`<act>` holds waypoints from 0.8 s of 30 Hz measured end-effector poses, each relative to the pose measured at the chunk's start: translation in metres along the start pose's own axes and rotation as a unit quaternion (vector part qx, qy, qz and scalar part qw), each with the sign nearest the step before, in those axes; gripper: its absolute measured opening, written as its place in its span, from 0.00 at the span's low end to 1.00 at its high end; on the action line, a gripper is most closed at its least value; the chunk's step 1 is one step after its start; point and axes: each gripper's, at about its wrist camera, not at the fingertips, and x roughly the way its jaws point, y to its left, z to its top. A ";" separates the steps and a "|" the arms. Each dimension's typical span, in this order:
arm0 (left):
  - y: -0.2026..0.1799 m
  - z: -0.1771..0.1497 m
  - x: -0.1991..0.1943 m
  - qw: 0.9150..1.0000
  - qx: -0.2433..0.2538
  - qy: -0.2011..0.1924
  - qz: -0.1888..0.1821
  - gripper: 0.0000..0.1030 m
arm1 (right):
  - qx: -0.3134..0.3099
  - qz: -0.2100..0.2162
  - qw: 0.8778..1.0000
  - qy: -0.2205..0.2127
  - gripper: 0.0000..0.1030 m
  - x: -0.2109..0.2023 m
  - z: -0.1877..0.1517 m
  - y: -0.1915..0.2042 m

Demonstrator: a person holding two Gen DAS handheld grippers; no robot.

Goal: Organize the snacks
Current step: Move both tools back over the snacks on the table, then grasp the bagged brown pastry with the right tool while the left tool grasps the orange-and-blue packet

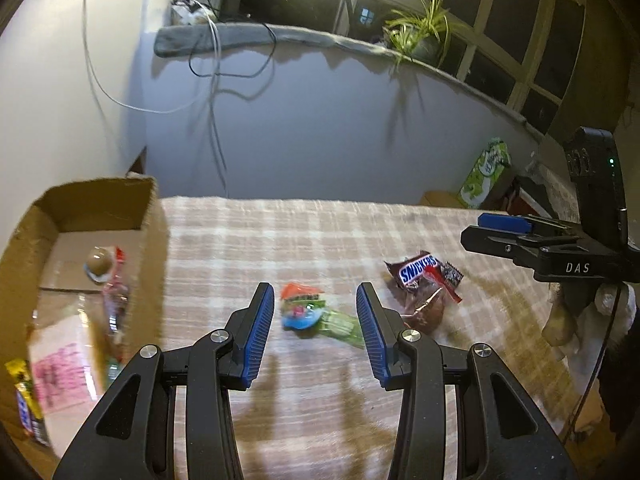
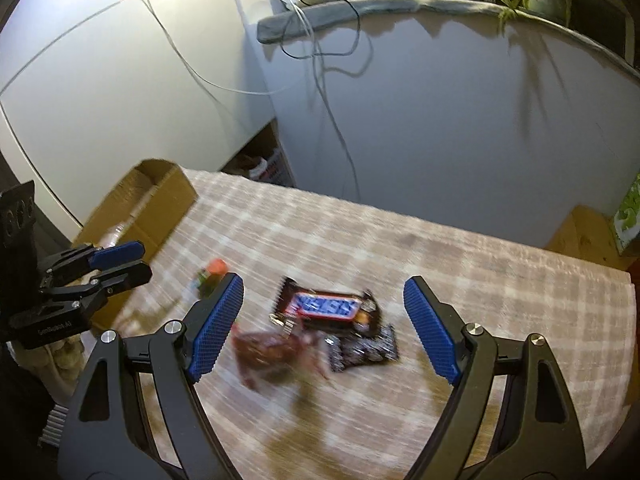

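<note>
**snackpile:** Going left to right. Far left there's a cardboard box [image 1: 96, 216], open on top, sitting on the checked tablecloth [image 1: 280, 232]. Inside it: a round brown chocolate thing [image 1: 98, 265], a clear wrapper with red print [image 1: 116, 300], a pink sheet [image 1: 60, 376], and a yellow and blue bar [image 1: 24, 404] at the near edge. All a bit smeared.

**tabletop_tom:** And the claws?

**snackpile:** The left gripper [image 1: 316, 320] hangs over the cloth with its blue pads apart and nothing between them. Just past its tips lies an orange, blue and green candy pack [image 1: 308, 312], flat on the cloth, not touched by anything.

**tabletop_tom:** Next one over?

**snackpile:** A small pile: a Snickers bar [image 2: 326, 304] on top, a reddish-brown clear pack [image 2: 268, 352] leaning out on its left side, and a dark patterned wrapper [image 2: 364, 350] poking out on the right. They overlap each other, well apart from the box.

**tabletop_tom:** Right claw?

**snackpile:** The right gripper [image 2: 324, 320] sits above that pile with its jaws spread wide, empty. The pile shows in the gap between the fingers, but the pads aren't on it. From the left camera it shows side-on at the right edge, off the cloth.

**tabletop_tom:** Background?

**snackpile:** A potted plant [image 1: 420, 28] on the sill and a green carton [image 1: 486, 172] past the table's far right corner.
</note>
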 end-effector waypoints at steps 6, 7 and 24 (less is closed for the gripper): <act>-0.001 -0.005 0.020 1.000 -0.006 0.019 0.013 0.40 | 0.021 -0.001 1.000 0.014 0.82 0.009 -0.013 -0.016; -0.001 -0.005 0.024 1.000 -0.006 0.022 0.016 0.40 | 0.024 -0.001 1.000 0.013 0.79 0.010 -0.013 -0.017; 0.008 -0.009 0.044 0.999 -0.006 0.042 0.028 0.40 | -0.029 0.026 0.999 0.036 0.54 0.011 -0.026 -0.008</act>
